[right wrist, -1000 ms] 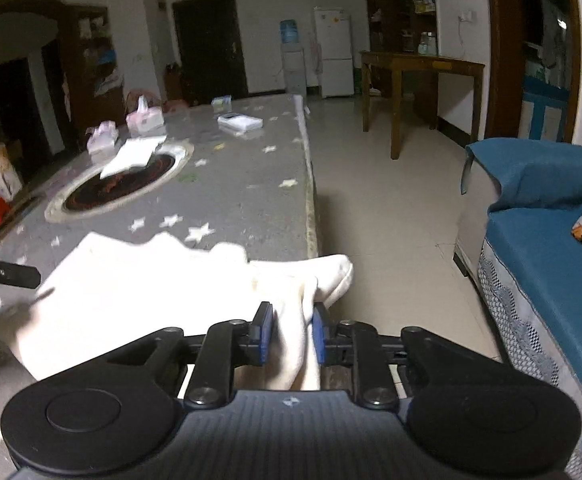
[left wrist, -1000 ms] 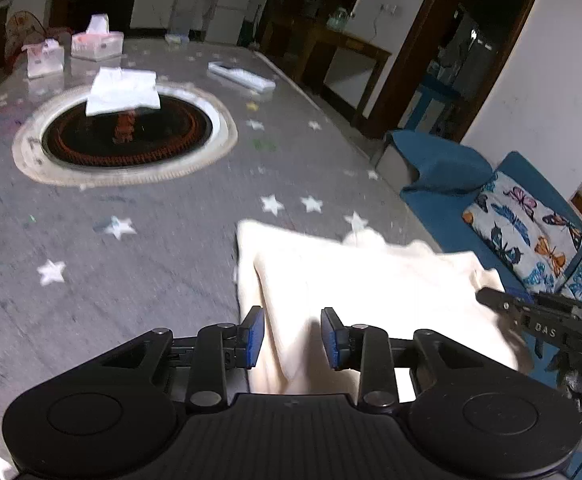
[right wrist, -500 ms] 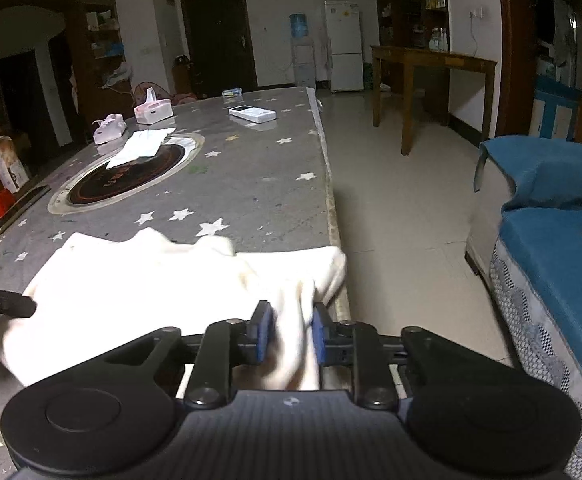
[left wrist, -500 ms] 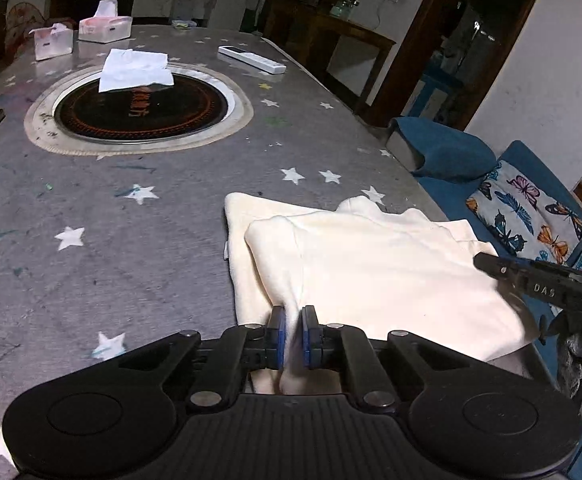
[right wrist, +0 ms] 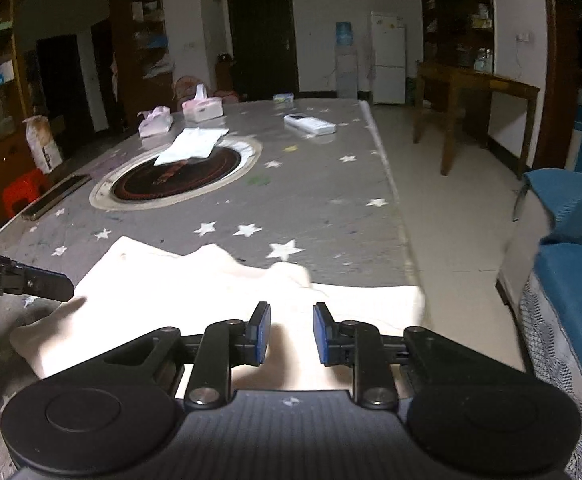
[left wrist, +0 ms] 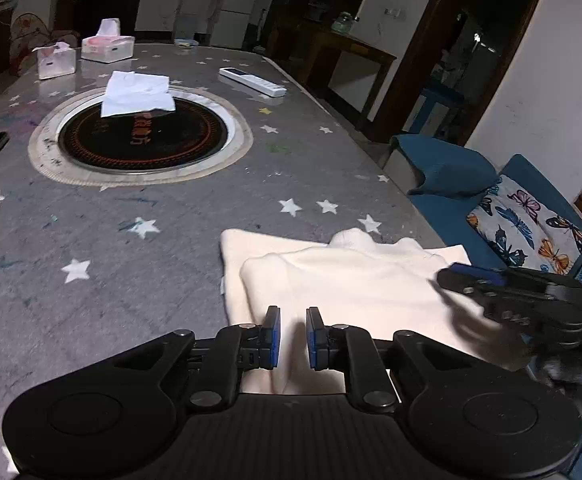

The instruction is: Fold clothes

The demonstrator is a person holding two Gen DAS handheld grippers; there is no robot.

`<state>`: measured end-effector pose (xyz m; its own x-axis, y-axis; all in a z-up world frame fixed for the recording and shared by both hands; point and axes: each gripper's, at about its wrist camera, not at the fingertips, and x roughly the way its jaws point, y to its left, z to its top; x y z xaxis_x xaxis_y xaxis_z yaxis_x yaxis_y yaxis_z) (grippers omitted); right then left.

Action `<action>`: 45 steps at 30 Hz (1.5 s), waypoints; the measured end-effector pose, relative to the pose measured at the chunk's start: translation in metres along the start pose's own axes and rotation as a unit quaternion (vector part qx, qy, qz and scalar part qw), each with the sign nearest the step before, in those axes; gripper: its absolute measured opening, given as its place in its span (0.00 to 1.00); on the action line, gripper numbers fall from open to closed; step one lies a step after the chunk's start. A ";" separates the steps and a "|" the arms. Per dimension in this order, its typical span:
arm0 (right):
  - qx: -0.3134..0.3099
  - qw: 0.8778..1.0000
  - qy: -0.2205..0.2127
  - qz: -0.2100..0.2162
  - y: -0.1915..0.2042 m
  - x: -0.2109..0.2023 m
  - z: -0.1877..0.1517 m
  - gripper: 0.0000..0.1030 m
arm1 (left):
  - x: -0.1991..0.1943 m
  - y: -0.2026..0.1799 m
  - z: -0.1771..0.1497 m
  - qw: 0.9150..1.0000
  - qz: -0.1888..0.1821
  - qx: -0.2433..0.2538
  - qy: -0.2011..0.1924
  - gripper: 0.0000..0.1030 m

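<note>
Cream garment point(left wrist: 343, 280) folded, near table point(left wrist: 139, 264) edge.

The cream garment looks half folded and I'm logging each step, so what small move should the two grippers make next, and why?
Probably re-grip: both grippers are open, the left gripper and right gripper each hovering over the near edge of the cream garment, which lies flat, doubled over, on the star-patterned table. Likely close each on that near edge to start another fold; nothing is held yet.

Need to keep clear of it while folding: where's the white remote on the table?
The white remote lies at the table's far right edge, beyond the round hotplate, well away from the cream garment.
</note>
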<state>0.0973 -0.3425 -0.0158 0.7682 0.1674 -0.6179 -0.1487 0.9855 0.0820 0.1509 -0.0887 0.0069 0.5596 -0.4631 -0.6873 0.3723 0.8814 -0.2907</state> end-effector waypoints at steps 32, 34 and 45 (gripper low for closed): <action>-0.041 0.999 -0.012 0.007 0.021 -0.074 -0.041 0.31 | -0.014 -0.028 -0.027 0.997 -0.022 0.070 -0.014 0.22; -0.038 0.999 -0.006 0.004 0.019 -0.073 -0.049 0.31 | -0.012 -0.027 -0.032 0.997 -0.018 0.069 -0.009 0.22; -0.011 1.000 -0.016 -0.001 0.011 -0.076 -0.051 0.32 | -0.015 -0.023 -0.042 0.998 -0.015 0.061 -0.011 0.23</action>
<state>0.0057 -0.3459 -0.0079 0.7884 0.1659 -0.5923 -0.1599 0.9851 0.0631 0.1025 -0.0977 -0.0043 0.5631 -0.4916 -0.6643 0.4750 0.8503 -0.2266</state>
